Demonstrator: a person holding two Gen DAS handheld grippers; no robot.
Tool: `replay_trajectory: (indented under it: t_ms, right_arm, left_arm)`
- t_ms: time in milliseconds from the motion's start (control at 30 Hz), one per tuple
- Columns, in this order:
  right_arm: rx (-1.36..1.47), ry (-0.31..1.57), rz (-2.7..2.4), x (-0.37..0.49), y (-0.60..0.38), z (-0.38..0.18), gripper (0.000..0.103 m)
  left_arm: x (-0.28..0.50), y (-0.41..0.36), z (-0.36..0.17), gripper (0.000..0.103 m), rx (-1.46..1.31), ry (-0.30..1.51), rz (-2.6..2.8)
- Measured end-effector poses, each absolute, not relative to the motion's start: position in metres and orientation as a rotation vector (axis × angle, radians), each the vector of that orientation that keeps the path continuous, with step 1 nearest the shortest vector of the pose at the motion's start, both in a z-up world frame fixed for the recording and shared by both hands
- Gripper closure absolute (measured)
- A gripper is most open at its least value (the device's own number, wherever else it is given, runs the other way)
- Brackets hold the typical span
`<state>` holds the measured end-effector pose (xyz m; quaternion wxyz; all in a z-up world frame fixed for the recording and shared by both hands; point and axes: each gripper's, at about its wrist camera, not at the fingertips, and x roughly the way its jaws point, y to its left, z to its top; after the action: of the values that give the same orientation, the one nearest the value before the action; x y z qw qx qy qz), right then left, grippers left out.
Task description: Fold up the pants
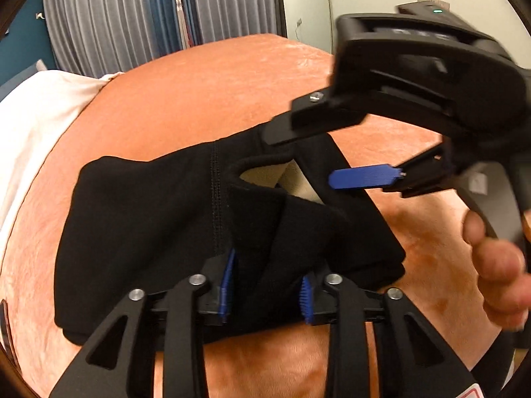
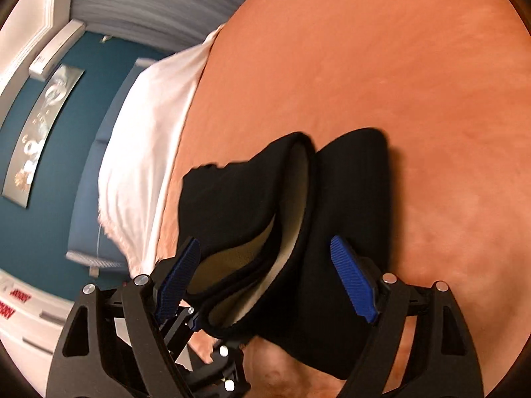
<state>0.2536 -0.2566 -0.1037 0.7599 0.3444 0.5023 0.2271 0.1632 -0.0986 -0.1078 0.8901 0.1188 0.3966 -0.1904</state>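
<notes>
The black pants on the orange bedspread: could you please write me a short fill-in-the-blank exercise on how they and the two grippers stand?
1. The black pants lie on an ___ bedspread.
2. The pants' lining is ___ in colour.
3. The right gripper is ___, its fingers either side of the waistband.
4. The left gripper has ___ pads.

Missing words: orange; cream; open; blue

A bedroom, it seems. An orange bedspread point(image 1: 205, 99) meets a white pillow point(image 1: 36, 116). Pleated curtains point(image 1: 116, 16) hang behind
</notes>
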Motion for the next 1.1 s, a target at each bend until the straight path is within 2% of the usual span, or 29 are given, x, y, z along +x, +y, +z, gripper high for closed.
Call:
replay_trajectory:
  t_ms: [67,100,133,233,333,433,467,500,533,733,800,900,933,1067,1100]
  right_arm:
    - [0.757,1.122,0.503,0.258,-0.254,-0.106,0.024]
    - [0.76,1.119,0.503,0.259,-0.255,-0.104,0.024]
    - [0.769,1.109,0.527,0.257,-0.255,-0.101,0.024]
    - [0.784,1.146,0.583,0.255,-0.251,-0.103,0.025]
    - [0.788,1.205,0.608,0.259,-0.239,-0.117,0.029]
    - [0.724,1.215,0.595,0.265,-0.225,-0.119,0.031]
    - [0.707,1.204,0.591,0.268,-0.221,-0.117,0.037]
    - [0.677,1.201,0.579,0.271,-0.216,-0.115,0.066]
    - [0.652,1.198,0.565,0.274,-0.211,-0.114,0.088]
    - [0.548,1.046,0.559,0.251,-0.228,-0.063,0.088]
    - [0.557,1.054,0.51,0.249,-0.249,-0.074,0.088]
    - [0.578,1.16,0.42,0.258,-0.259,-0.13,0.086]
    - [0.632,1.134,0.431,0.257,-0.263,-0.133,0.086]
    - [0.63,1.078,0.412,0.244,-0.265,-0.108,0.081]
    - [0.6,1.063,0.399,0.238,-0.263,-0.101,0.075]
  left_arm:
    - [0.157,-0.095,-0.106,0.069,0.226,0.827,-0.395]
    - [0.151,-0.088,-0.105,0.063,0.211,0.834,-0.4]
    - [0.148,-0.084,-0.102,0.053,0.182,0.839,-0.419]
    - [0.134,-0.07,-0.085,0.038,0.127,0.798,-0.426]
    - [0.134,-0.068,-0.069,0.03,0.142,0.726,-0.397]
    - [0.13,-0.064,-0.06,0.028,0.154,0.718,-0.383]
    - [0.131,-0.062,-0.058,0.028,0.152,0.722,-0.378]
    - [0.131,-0.059,-0.057,0.028,0.15,0.726,-0.367]
    - [0.133,-0.055,-0.056,0.028,0.141,0.729,-0.35]
    - [0.15,-0.02,-0.048,0.027,0.122,0.765,-0.232]
    - [0.154,-0.008,-0.054,0.024,0.113,0.778,-0.208]
    - [0.16,0.0,-0.068,0.024,0.102,0.819,-0.171]
    - [0.165,0.002,-0.074,0.024,0.088,0.842,-0.162]
    - [0.174,0.013,-0.081,0.024,0.027,0.893,-0.17]
    - [0.173,0.014,-0.079,0.024,0.033,0.892,-0.172]
